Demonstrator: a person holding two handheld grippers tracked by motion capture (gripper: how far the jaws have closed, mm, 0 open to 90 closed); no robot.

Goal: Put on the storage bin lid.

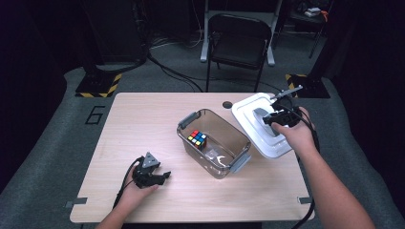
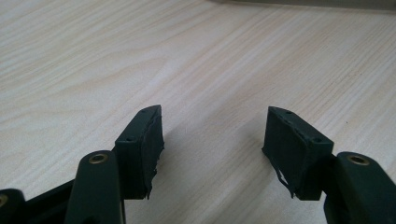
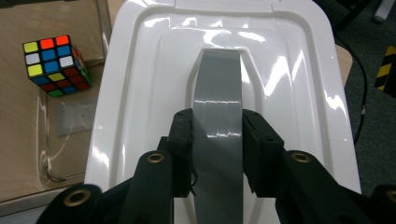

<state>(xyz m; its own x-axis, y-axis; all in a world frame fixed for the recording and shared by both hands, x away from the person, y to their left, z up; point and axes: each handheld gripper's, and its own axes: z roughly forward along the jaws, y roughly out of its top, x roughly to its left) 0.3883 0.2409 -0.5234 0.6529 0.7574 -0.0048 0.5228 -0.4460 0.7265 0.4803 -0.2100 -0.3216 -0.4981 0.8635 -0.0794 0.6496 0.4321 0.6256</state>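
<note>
High view: wooden table (image 1: 143, 119) across the middle, a dark folding chair (image 1: 239, 43) beyond its far edge on grey carpet. On the table's right part, a clear plastic bin (image 1: 228, 151) with grey latches, lying at an angle. Inside it, toward its near-left end, a colour cube (image 1: 197, 138). Just right of the bin, touching or nearly touching its long side, a white lid (image 1: 248, 112) with a grey handle strip (image 1: 260, 113) along its middle; lid tilted, its far corner over the table's right rear part. Right gripper (image 1: 272, 119) over the lid, clamped across the handle strip, held in the person's right hand (image 1: 293, 133). Left gripper (image 1: 162, 176) near the table's front left, low over bare wood, well apart from the bin.

Right gripper view: black jaws pressed on both sides of the grey handle strip (image 3: 217, 112), white lid (image 3: 140, 93) spreading around it, colour cube (image 3: 53, 65) at upper left behind the bin's clear wall.

Left gripper view: jaws part-way apart, nothing between them, bare table (image 2: 210, 60) beneath.
</note>
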